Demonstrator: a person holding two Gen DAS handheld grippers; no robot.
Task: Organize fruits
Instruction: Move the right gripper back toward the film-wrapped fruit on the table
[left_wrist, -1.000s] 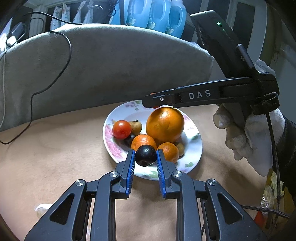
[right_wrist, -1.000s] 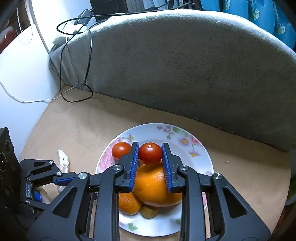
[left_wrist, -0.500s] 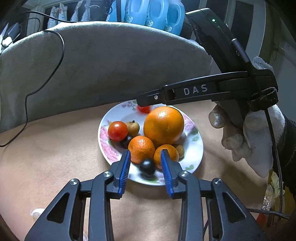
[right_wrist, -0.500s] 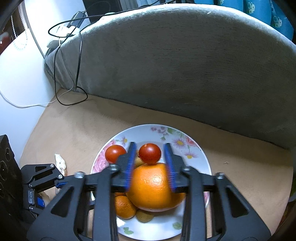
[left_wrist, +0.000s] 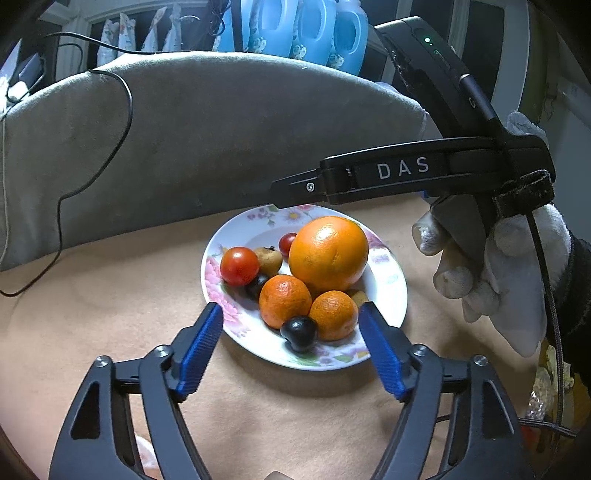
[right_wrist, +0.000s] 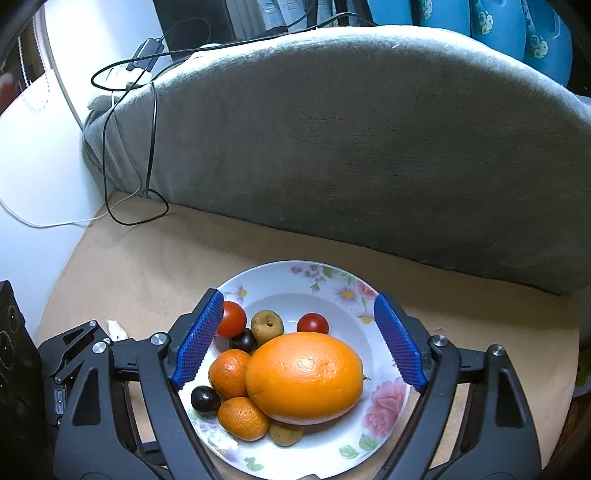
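Observation:
A flowered white plate (left_wrist: 397, 291) (right_wrist: 288, 275) on the tan surface holds a large orange (left_wrist: 328, 253) (right_wrist: 303, 376), two mandarins (left_wrist: 285, 301) (right_wrist: 229, 372), two red tomatoes (left_wrist: 239, 266) (right_wrist: 312, 323), dark plums (left_wrist: 299, 333) (right_wrist: 205, 398) and small brown fruits (right_wrist: 266, 326). My left gripper (left_wrist: 291, 319) is open and empty, just in front of the plate, the dark plum lying between its blue pads. My right gripper (right_wrist: 299, 308) is open and empty above the plate; in the left wrist view its black finger (left_wrist: 295, 186) reaches over the plate's far edge.
A grey cushioned backrest (right_wrist: 351, 129) rises behind the plate, with black cables (right_wrist: 151, 140) draped over its left end. Blue detergent bottles (left_wrist: 306, 29) stand behind it. A small white scrap (right_wrist: 115, 328) lies left of the plate. A gloved hand (left_wrist: 498, 266) holds the right gripper.
Both grippers opened. The left let the dark plum down onto the plate's near side and drew back. The right dropped the red tomato behind the large orange and lifted away.

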